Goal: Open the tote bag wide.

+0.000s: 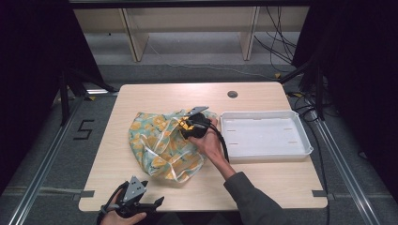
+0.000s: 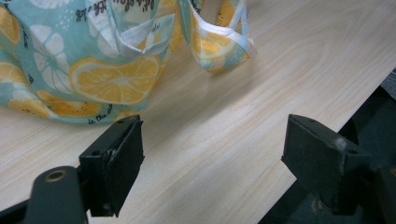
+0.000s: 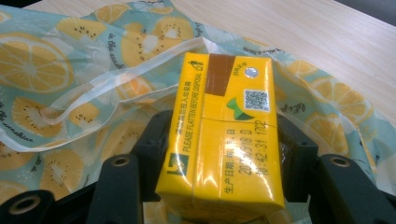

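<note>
Right gripper [image 1: 191, 125] grips a yellow carton [image 1: 186, 124] over the fruit-print bag [image 1: 159, 143]; white tray [image 1: 265, 154] beside; left gripper [image 1: 151, 203] at the counter [image 1: 263, 180] edge.

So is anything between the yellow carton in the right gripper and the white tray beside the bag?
Nothing visible. The right gripper holds the carton over the bag; the tray sits just right, bare table between.

High view overlooks table [image 1: 281, 187]; gripper views close on bag [image 3: 56, 70].
</note>
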`<state>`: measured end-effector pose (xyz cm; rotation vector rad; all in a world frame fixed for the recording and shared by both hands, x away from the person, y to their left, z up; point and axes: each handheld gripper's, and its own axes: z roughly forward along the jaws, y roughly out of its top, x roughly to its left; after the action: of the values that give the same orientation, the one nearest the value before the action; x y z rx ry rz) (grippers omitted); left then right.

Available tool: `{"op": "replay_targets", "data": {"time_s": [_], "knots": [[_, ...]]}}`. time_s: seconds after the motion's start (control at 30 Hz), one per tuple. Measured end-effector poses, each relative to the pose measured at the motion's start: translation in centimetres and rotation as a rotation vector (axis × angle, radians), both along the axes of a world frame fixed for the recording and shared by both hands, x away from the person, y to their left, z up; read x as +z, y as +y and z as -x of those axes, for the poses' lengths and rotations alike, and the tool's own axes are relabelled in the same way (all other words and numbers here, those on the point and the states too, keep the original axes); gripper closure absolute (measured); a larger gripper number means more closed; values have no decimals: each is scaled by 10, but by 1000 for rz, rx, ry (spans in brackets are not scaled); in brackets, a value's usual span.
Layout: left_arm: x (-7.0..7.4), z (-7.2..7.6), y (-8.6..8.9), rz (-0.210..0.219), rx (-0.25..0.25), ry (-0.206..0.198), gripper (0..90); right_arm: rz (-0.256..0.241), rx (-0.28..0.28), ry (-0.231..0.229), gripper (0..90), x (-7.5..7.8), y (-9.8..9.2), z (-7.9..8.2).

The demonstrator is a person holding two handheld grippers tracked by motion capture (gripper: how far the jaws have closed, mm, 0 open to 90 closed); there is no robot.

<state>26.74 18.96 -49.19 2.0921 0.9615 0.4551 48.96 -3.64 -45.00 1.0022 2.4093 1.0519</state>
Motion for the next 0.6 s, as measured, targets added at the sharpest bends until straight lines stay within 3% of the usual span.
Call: {"op": "replay_targets", "data": {"time_s": [0.03,0.07,0.1,0.2,0.27,0.3,0.33,0.43,0.5,0.53,0.57,0.6], "knots": [[0,-1,1,-11,-2,-7,197,-9,2,17,489,0,1,0],[-1,-1,0,-5,4,-3,196,-13,0,-8,496,-1,1,0],[-1,0,0,3,9,5,197,13,17,-12,499,0,0,0],[0,0,-1,13,9,8,197,11,26,-19,508,0,0,1],[0,0,-1,10,7,7,198,-1,24,-18,511,0,0,3],[0,-1,1,-14,-10,2,198,2,35,-27,512,1,-1,3],[-1,0,0,10,8,9,199,-7,31,-27,513,4,-1,3],[-1,-2,0,-1,-3,11,199,8,42,-46,518,10,-1,6],[-1,-1,-1,15,2,12,199,25,49,-102,518,12,0,6],[0,-2,1,-20,-10,10,199,36,51,-83,519,16,0,6],[-2,-1,-2,24,2,6,200,24,50,-91,518,17,0,6],[-1,-2,0,-6,-6,6,200,21,57,-90,518,20,0,6]]}}
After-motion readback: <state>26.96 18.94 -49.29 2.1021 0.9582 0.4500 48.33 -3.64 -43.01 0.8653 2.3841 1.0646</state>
